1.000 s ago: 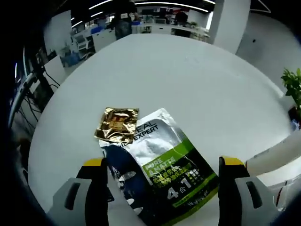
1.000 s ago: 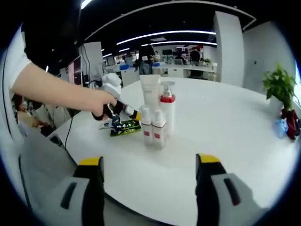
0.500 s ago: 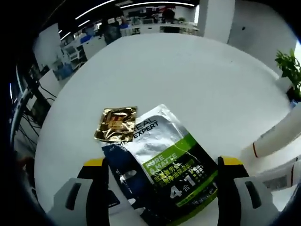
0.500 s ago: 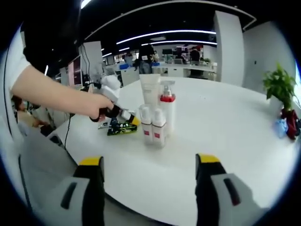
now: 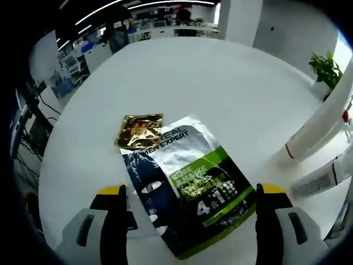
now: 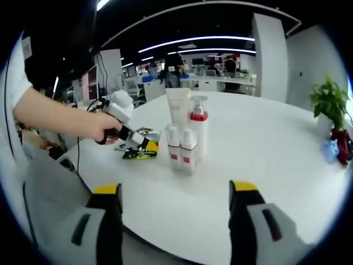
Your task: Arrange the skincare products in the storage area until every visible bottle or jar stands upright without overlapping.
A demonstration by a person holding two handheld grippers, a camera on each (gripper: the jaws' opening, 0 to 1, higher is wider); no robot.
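a white round table (image 5: 220,83) in an open office. the green-and-silver sachet (image 5: 193,187) lies flat, overlapping the gold sachet (image 5: 139,131); thin, floppy, slick, so pinch an edge. left gripper (image 5: 187,207) gapes wide, empty, over it. right gripper (image 6: 175,205) open, empty, well short of the upright bottles (image 6: 185,138).

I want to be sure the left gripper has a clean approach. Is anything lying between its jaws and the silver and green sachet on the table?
Nothing visible is in the way. The left gripper hangs open just above the silver and green sachet, whose near end lies between the jaws. The gold sachet lies beyond it, tucked at its far corner.
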